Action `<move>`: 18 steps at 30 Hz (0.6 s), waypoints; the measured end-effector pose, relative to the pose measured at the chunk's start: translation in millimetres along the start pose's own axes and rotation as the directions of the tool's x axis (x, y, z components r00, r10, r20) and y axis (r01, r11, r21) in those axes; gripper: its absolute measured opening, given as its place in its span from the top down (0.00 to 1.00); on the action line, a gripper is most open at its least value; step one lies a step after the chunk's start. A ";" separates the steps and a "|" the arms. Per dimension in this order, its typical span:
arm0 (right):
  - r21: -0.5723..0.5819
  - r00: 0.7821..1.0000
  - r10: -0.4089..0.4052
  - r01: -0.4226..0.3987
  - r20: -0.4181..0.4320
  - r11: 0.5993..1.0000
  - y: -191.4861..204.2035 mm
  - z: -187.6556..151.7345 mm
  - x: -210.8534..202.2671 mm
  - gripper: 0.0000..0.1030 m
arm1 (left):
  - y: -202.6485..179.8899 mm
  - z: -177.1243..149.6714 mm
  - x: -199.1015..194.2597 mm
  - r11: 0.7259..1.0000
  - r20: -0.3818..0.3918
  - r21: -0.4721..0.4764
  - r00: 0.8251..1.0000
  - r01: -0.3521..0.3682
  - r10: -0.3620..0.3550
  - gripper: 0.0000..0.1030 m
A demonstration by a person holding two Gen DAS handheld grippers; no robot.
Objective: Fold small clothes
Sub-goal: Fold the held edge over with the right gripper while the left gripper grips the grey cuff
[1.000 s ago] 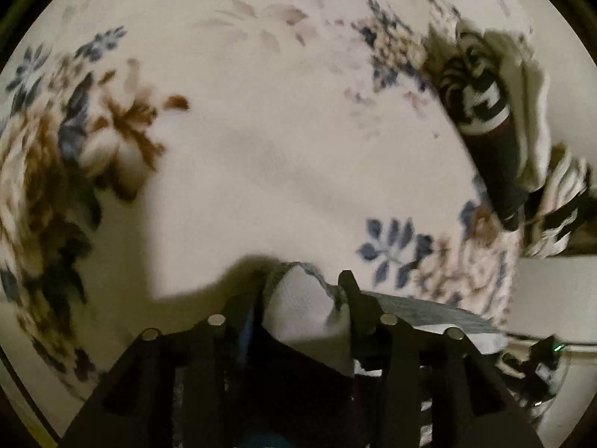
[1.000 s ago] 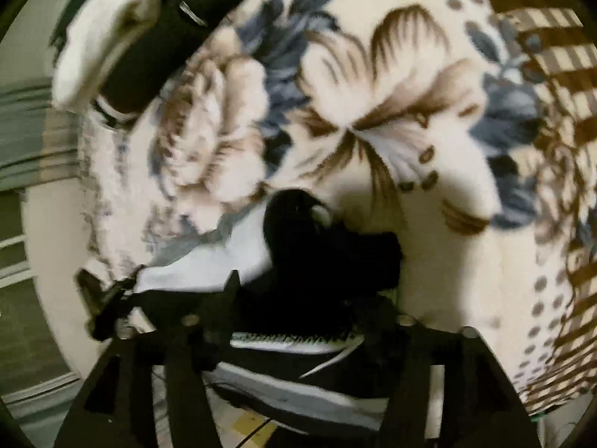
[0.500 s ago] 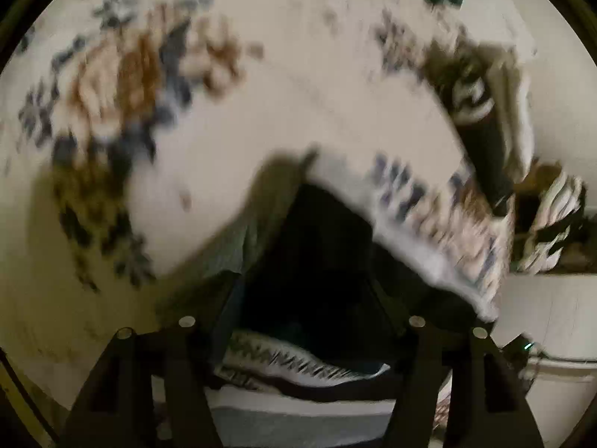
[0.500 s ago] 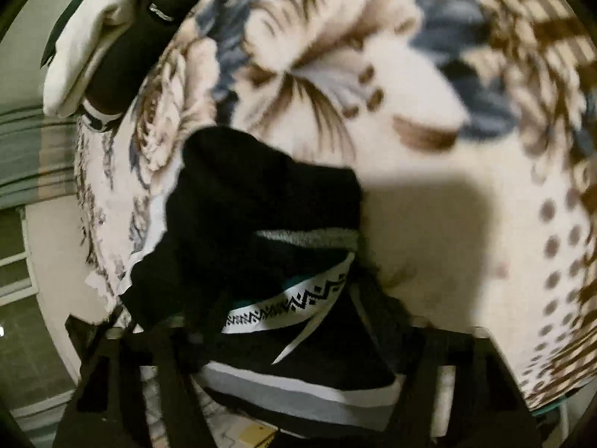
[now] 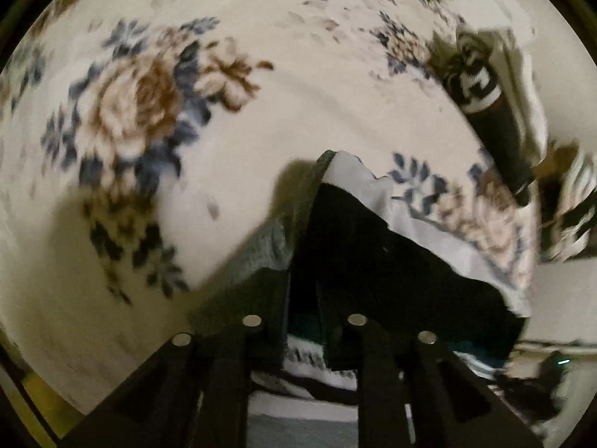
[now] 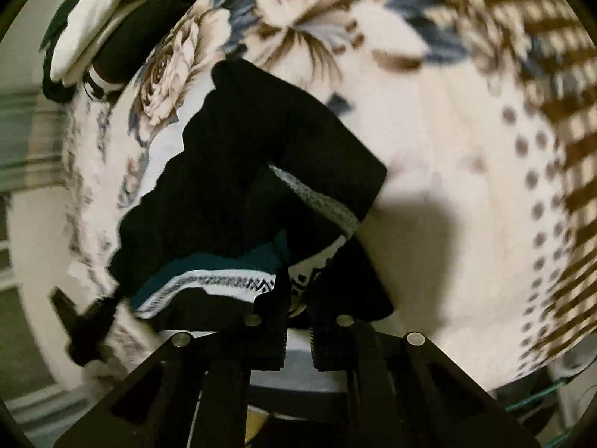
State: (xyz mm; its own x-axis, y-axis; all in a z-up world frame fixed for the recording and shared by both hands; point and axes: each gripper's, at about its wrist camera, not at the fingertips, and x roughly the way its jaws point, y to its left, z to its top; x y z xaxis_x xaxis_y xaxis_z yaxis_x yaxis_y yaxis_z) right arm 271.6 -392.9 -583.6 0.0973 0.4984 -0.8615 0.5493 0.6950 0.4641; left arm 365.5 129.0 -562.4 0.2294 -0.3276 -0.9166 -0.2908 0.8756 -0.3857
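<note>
Black claw (image 5: 302, 298) frames, silver studs — seemingly ridged pads (image 6: 283, 343)

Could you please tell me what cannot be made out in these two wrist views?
- Left view: the left hand-held gripper has closing jaws whose tips are lost against the black garment.
- Right view: the right hand-held gripper is closing on the garment's patterned band; the garment's type is unclear.
- Folded pile: cut by the edge.
- Floral blanket: blurred.

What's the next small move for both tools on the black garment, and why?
Probably finish the pinch, then lift a little. The black garment with the teal and white patterned band lies folded on the floral cream blanket. The right tool is closing with the band's edge between its jaws; the left tool is closing over dark cloth. Neither grip looks settled.
</note>
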 end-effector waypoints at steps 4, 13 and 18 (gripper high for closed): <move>0.105 0.993 0.113 -0.109 -0.027 0.988 -15.0 -3.6 9.2 0.39 | 18.6 -18.1 -12.9 0.985 0.012 -0.120 0.992 0.123 -0.122 0.38; 0.248 0.984 0.177 -0.181 0.037 0.952 -22.5 -6.5 48.3 0.63 | 23.7 -41.6 26.8 0.960 0.008 -0.271 0.997 0.073 -0.073 0.64; 0.162 0.991 0.112 -0.123 0.075 0.979 -1.7 -17.7 31.1 0.92 | 18.2 -42.9 -2.3 0.976 0.093 -0.216 0.995 -0.013 0.034 0.97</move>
State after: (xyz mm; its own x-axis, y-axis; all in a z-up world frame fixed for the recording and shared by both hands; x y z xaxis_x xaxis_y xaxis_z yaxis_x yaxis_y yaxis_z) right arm 259.0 -369.4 -607.6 0.2201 0.5332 -0.8169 0.6600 0.5353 0.5272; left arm 319.8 130.5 -571.8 0.3050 -0.2635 -0.9152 -0.4877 0.7822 -0.3878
